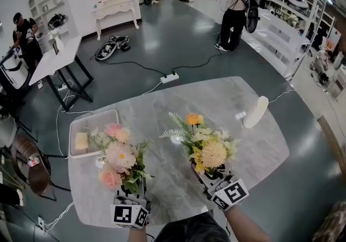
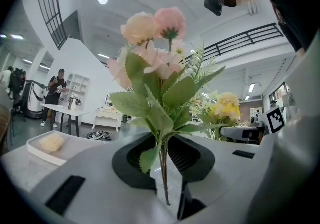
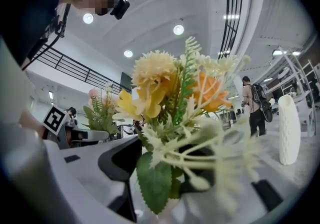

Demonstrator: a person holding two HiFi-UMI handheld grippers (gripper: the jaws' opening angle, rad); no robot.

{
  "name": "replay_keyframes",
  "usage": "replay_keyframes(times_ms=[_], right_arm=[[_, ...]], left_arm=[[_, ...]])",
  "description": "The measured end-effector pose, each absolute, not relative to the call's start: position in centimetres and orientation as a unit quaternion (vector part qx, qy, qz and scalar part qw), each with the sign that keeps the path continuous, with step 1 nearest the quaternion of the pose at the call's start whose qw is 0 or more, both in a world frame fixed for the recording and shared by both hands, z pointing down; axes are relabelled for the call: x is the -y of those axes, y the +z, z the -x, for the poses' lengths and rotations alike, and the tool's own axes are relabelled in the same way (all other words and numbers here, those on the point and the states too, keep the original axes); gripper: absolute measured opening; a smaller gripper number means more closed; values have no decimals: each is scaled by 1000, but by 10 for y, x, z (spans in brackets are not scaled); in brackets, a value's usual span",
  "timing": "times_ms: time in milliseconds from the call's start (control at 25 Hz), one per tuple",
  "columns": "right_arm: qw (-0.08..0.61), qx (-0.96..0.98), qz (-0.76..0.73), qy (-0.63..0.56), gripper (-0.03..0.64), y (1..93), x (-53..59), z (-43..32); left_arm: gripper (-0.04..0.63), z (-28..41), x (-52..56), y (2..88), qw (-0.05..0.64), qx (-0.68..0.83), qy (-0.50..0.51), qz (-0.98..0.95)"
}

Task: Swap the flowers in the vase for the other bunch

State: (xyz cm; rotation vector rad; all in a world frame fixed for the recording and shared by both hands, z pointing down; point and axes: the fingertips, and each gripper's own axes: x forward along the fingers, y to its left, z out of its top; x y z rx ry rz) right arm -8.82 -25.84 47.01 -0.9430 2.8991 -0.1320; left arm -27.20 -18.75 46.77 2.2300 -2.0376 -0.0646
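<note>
A pink bunch of flowers (image 1: 120, 157) (image 2: 155, 68) stands upright at the table's near left, and my left gripper (image 1: 132, 192) (image 2: 165, 168) is shut on its thin stems. To its right, a yellow and orange bunch (image 1: 208, 146) (image 3: 170, 93) rises between the jaws of my right gripper (image 1: 213, 176) (image 3: 165, 178). Those jaws stand wide apart and I see no pad pressing on the stems. A white ribbed vase (image 1: 255, 112) (image 3: 289, 129) stands with nothing in it farther right on the marble table (image 1: 178, 100).
A white tray (image 1: 92, 119) (image 2: 40, 153) with a pale yellow lump (image 1: 81, 141) sits at the table's left edge. A power strip (image 1: 170, 78) and cables lie on the floor beyond the table. People stand far off at the back.
</note>
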Motion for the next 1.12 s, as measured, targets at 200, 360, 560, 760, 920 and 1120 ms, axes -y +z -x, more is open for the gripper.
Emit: replay_keyframes(times_ms=[200, 360, 560, 760, 920, 1120], right_arm=[[39, -946, 317, -51, 233, 477, 252, 83], [34, -945, 320, -55, 236, 479, 252, 80], [27, -944, 324, -57, 236, 482, 251, 65], [18, -942, 329, -59, 236, 485, 244, 67], [14, -942, 329, -61, 236, 483, 241, 68], [10, -943, 326, -62, 236, 485, 237, 62]], left_arm=[[80, 268, 180, 470, 57, 671, -22, -739], [80, 265, 180, 468, 57, 667, -21, -742], [80, 254, 180, 463, 54, 668, -22, -742], [80, 254, 178, 461, 55, 662, -22, -747], [80, 250, 179, 459, 57, 656, -22, -752], [80, 236, 181, 459, 57, 648, -23, -759]])
